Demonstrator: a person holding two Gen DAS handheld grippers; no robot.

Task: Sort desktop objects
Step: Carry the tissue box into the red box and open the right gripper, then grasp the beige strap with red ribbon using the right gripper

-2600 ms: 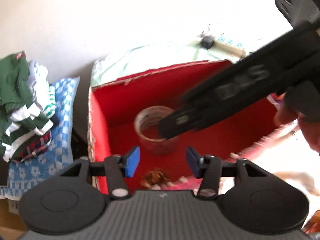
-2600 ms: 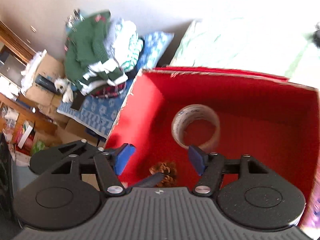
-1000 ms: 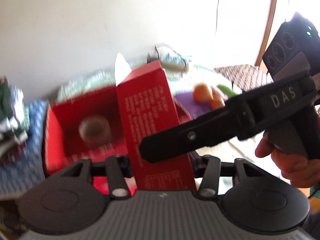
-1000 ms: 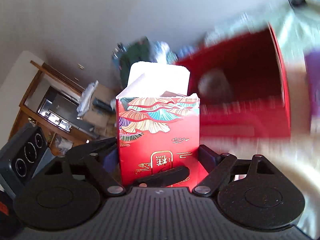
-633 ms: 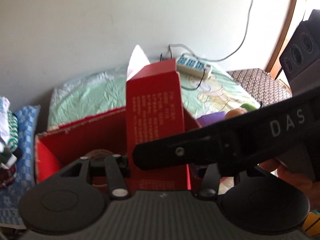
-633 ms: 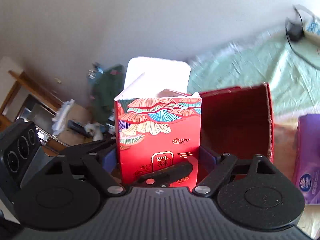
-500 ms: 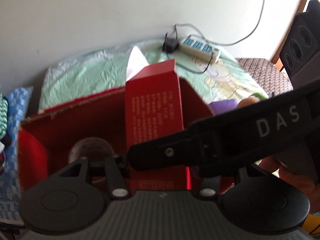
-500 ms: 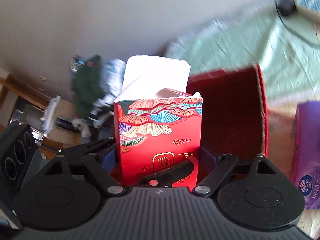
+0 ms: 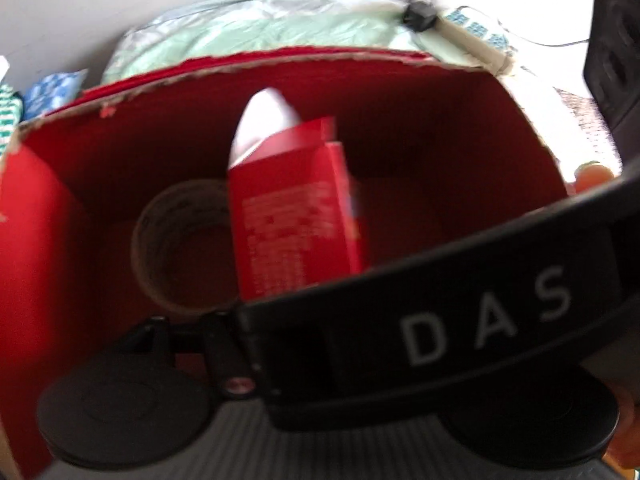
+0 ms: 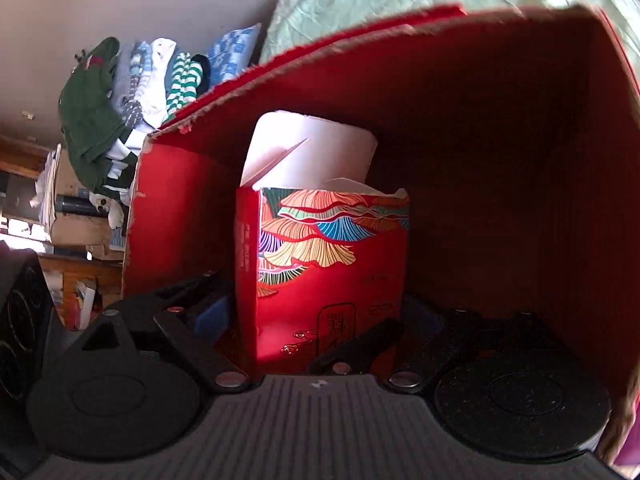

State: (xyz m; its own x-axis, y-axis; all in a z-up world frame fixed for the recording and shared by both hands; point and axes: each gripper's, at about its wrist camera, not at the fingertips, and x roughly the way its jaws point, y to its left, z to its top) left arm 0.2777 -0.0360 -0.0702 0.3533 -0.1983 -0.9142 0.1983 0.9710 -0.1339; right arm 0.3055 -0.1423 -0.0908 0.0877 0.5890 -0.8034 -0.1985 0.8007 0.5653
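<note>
A red tissue box point(image 10: 332, 276) with a colourful fan pattern and a white tissue sticking out of its top stands inside the big red cardboard box point(image 10: 500, 128). My right gripper point(image 10: 316, 320) is around it, with a small gap at the left pad. In the left wrist view the tissue box point(image 9: 296, 216) stands next to a roll of tape point(image 9: 180, 240) in the red cardboard box point(image 9: 48, 216). My left gripper point(image 9: 304, 320) is near its base, but the other gripper's black arm point(image 9: 460, 320) hides its fingertips.
A pale green cloth point(image 9: 260, 28) covers the surface behind the box, with a power strip point(image 9: 476, 40) on it. A pile of folded clothes point(image 10: 132, 92) and a wooden shelf point(image 10: 48, 240) are at the left. A purple pack point(image 10: 628, 440) shows at the right edge.
Both grippers have carried the tissue box from above the table down into the red cardboard box. It now sits low inside, beside the tape roll.
</note>
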